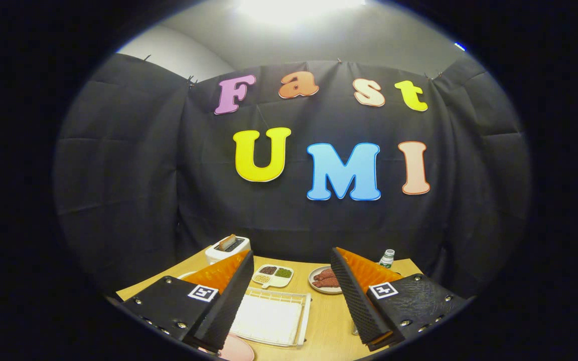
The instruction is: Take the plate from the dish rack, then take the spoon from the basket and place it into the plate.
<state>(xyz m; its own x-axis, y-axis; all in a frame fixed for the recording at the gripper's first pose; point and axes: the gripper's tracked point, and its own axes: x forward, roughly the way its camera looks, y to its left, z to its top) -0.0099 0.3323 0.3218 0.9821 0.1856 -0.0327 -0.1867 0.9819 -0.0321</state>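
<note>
The gripper (pixel 291 301) hangs above a wooden table (pixel 326 321), fingers spread wide with nothing between them. Below the gap sits a white dish rack (pixel 271 317); its near edge is cut off by the left finger. A pink plate (pixel 236 349) lies just before the rack, mostly hidden under that finger. Beyond the rack stands a divided white dish (pixel 273 275) holding grains, and a plate of red meat (pixel 325 280), partly covered by the right finger. A white toaster (pixel 227 247) stands at the far left, a small bottle (pixel 387 257) at the far right, its lower part hidden
</note>
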